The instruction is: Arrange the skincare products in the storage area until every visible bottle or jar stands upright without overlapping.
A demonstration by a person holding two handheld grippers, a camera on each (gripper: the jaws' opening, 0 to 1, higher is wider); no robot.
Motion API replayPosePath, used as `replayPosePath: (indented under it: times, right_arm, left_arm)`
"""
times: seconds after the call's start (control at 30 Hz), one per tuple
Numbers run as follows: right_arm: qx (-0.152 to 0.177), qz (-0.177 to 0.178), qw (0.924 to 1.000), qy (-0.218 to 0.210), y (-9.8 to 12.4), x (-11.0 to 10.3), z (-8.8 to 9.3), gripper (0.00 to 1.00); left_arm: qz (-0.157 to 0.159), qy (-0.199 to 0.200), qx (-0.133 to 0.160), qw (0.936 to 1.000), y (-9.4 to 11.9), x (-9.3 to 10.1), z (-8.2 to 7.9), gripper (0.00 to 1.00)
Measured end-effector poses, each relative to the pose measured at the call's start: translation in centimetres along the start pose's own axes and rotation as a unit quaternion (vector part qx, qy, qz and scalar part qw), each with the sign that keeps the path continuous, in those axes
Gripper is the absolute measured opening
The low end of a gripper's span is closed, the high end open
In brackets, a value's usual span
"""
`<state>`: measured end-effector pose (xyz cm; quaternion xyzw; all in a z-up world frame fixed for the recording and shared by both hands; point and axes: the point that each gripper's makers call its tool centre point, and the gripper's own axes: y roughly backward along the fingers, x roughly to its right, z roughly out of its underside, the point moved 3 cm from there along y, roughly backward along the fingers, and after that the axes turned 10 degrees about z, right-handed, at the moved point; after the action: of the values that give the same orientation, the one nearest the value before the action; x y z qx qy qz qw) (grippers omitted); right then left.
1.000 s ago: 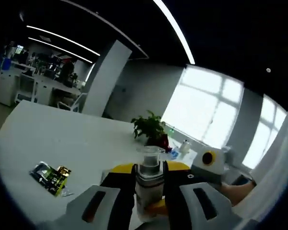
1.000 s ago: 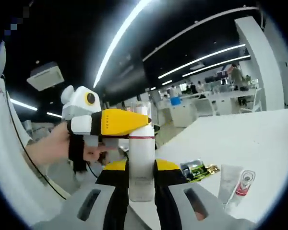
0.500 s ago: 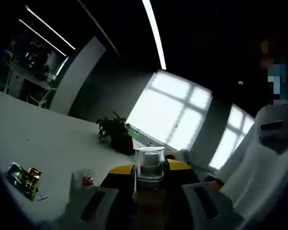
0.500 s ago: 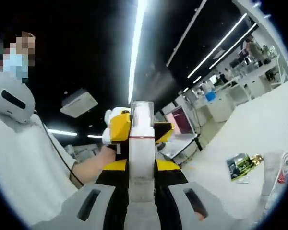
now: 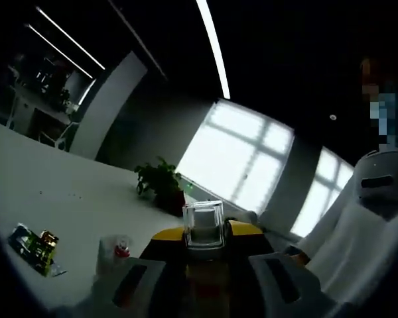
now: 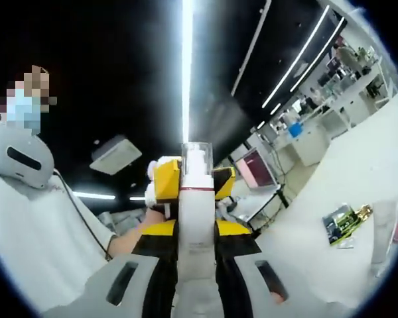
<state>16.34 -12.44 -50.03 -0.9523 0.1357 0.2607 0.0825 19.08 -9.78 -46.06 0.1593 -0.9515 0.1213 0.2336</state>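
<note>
Skincare products are what we are sorting here, and we go through them from the largest down. Widest of all is the white bench (image 5: 60,205), which carries what lies loose. Above it we hold the main item, a tall white pump bottle (image 6: 196,218) with a thin red band and a clear cap (image 5: 203,225); it is lifted clear of the bench and held between both tools. Our right gripper (image 6: 196,265) pinches its lower body, jaws pressed to either side, and our left gripper (image 5: 202,265) is closed on the upper part just under the cap, reaching in from the far side. We judge the bottle stiff plastic, fairly light, smooth and likely slippery, top-heavy because it is narrow and tall. The body is the place to grip; the clear cap may pop off if pulled and looks the most fragile part. Next in size, a white tube (image 6: 385,232) with a red mark stands at the bench edge; it should be soft and squeezable, so a gentle hold near its stiff cap end suits it. Smallest is a flat green and gold sachet (image 5: 33,246), limp and thin, best pinched by an edge.
</note>
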Motion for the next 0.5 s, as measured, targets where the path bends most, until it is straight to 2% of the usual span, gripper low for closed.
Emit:
replayPosePath:
  times: [0.07,0.13,0.23,0.3,0.37,0.4,0.43,0.47,0.5]
  right_arm:
    - [0.003,0.007,1.0,0.001,-0.1,0.1,-0.1,0.21]
    - [-0.001,0.034,0.9992,0.02,-0.2,0.7,0.0,0.22]
    - [-0.045,0.079,0.994,0.062,-0.5,1.6,1.1,0.29]
    - [-0.076,0.112,0.9874,0.082,-0.8,2.3,1.9,0.33]
    - [-0.094,0.144,0.9798,0.102,-0.9,3.0,2.4,0.34]
    - [-0.098,0.158,0.9769,0.106,-1.0,3.3,2.6,0.34]
    - [-0.097,0.179,0.9734,0.105,-0.9,3.6,2.6,0.31]
    - [-0.096,0.193,0.9708,0.104,-1.0,3.9,2.6,0.28]
    - [-0.099,0.201,0.969,0.106,-0.9,4.1,2.7,0.26]
  left_arm:
    - [-0.015,0.001,0.009,0.9999,0.0,-0.3,-0.1,0.22]
    - [-0.04,0.0,0.01,0.9991,0.0,-0.9,0.0,0.22]
    - [-0.108,-0.013,-0.017,0.9939,0.2,-2.9,1.2,0.22]
    - [-0.147,-0.004,-0.026,0.9889,0.3,-4.0,1.9,0.22]
    - [-0.195,0.0,-0.04,0.98,0.6,-5.1,2.6,0.22]
    - [-0.235,-0.015,-0.058,0.9702,1.1,-5.8,3.0,0.22]
    - [-0.25,-0.026,-0.068,0.9654,1.3,-6.1,3.2,0.22]
    - [-0.279,-0.054,-0.093,0.9542,1.7,-6.6,3.7,0.22]
    - [-0.29,-0.06,-0.091,0.9509,1.8,-6.7,3.9,0.22]
